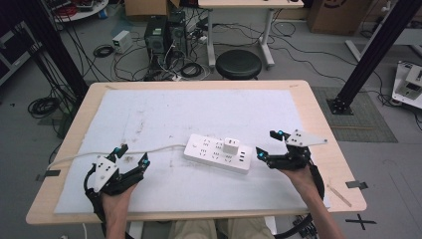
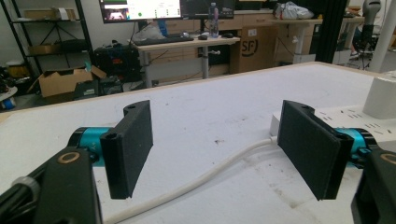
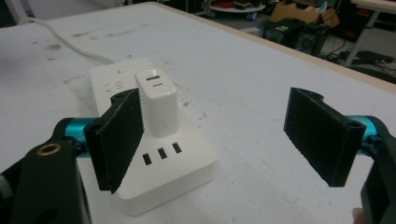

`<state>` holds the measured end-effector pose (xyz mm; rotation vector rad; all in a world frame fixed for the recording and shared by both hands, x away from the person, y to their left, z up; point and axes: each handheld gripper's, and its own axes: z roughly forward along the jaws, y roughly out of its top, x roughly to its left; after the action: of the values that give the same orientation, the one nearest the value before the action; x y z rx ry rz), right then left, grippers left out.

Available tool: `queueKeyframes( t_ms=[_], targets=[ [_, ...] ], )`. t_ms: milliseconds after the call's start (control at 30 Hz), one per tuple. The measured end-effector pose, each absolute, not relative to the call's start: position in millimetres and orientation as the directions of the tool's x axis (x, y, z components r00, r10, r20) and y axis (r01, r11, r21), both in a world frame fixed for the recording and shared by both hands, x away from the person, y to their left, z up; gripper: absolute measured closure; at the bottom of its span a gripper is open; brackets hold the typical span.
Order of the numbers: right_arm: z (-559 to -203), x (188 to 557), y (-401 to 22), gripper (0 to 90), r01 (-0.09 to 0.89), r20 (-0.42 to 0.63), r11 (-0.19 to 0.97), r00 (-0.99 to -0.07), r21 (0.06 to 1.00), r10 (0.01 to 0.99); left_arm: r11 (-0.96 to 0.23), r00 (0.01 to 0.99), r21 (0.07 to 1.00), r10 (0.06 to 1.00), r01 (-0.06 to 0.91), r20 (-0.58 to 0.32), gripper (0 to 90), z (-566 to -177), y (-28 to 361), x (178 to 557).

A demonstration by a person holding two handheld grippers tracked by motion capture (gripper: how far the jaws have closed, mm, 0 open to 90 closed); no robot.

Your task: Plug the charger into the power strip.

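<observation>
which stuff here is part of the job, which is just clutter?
In play: power strip, charger plugged into it, strip's cord, left gripper, right gripper, both open.

Clutter: stool, cardboard boxes, monitor, floor cables, white mat.

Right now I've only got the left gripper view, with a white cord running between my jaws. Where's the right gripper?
Observer: The right gripper is close to the end of the power strip opposite the cord, with its jaws open.
Operator: What's the white block on the strip?
Observer: It's a white charger plugged upright into the strip, with two slots on its top face.
Operator: Is anything else plugged in?
Observer: No. The other sockets are free, and three small ports sit at the end of the strip nearest the right gripper.
</observation>
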<state>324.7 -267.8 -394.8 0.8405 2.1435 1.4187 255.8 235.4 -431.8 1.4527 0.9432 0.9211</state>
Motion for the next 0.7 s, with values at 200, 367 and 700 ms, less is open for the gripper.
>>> queueKeyframes(
  t_ms=[200,367,700],
  targets=[
    [-398,312,-276,20.5,0.216,-0.027,0.226,-0.663,0.950,0.748,-0.066,0.373,0.996,0.927,0.059,0.039,26.7,-431,236,253],
    [-402,297,-281,20.5,0.195,-0.034,0.184,-0.590,0.963,0.807,-0.063,0.361,0.996,0.932,0.064,0.035,26.7,-432,237,250],
    [-428,261,-300,20.5,0.201,0.057,0.024,-0.392,0.979,0.918,-0.071,0.354,0.995,0.935,0.075,0.040,26.7,-433,240,250]
  ],
)
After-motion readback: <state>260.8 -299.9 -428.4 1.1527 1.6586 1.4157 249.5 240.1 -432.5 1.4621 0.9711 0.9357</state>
